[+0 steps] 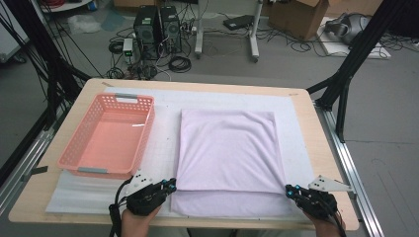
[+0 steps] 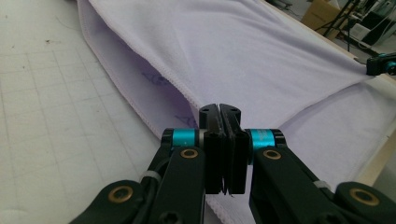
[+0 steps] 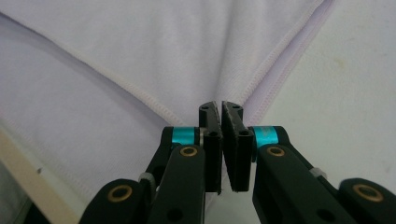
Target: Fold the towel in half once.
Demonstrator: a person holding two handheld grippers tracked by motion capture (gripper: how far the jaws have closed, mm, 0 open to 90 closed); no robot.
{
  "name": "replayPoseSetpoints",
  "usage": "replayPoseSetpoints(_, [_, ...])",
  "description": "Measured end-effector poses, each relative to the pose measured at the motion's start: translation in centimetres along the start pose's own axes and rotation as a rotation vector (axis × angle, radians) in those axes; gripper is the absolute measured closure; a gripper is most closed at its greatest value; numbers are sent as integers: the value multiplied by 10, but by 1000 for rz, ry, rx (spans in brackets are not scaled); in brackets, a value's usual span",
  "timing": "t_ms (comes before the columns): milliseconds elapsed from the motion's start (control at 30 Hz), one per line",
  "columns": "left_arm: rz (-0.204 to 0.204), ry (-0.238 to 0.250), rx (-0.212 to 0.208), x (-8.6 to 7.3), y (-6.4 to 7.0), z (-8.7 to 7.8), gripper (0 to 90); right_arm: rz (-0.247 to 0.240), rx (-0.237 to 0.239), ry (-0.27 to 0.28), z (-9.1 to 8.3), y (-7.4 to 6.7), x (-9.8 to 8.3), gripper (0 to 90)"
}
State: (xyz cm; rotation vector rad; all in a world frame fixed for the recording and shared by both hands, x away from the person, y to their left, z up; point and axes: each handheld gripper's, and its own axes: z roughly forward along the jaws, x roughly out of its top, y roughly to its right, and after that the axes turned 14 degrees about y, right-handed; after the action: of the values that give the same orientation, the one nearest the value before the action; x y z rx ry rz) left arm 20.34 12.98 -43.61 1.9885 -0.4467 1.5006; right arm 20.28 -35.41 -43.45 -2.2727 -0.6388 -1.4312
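Note:
A lavender cloth [image 1: 227,148] lies folded on the white mat, its upper layer ending short of the near edge of the lower one. My left gripper [image 1: 171,185] sits at the near left corner of the upper layer. In the left gripper view the jaws [image 2: 219,108] are pressed together with the hemmed corner of the cloth [image 2: 233,46] running into their tips. My right gripper [image 1: 289,190] is at the near right corner. Its jaws [image 3: 220,106] are closed on the corner, and creases in the cloth [image 3: 140,46] fan out from them.
A pink plastic basket [image 1: 111,143] stands on the left of the table beside the cloth. The white mat [image 1: 163,148] covers most of the wooden table [image 1: 318,148]. Computers, cables and boxes lie on the floor beyond the far edge.

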Motion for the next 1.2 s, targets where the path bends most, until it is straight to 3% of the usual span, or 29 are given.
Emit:
replayPoseSetpoints(400, [15,-11,-42,-5,16,-33,881,13,19,5,-30,-11,-8,866])
replayPoseSetpoints(800, [55,-30,-65,-12,32,-53,880,24,48,-3,-50,-21,-16,866])
replayPoseSetpoints(967, [62,-81,-47,-17,28,-47,867,10,43,-46,-43,-22,-19,864])
replayPoseSetpoints(1033, [69,-79,-15,-16,25,-44,790,2,38,-54,-39,-22,-19,841])
replayPoseSetpoints(1100, [43,-61,8,-13,20,-39,703,11,22,-40,-38,-22,-18,709])
replayPoseSetpoints(1200, [33,-55,8,-7,14,-29,660,31,-5,-5,-38,-17,-15,646])
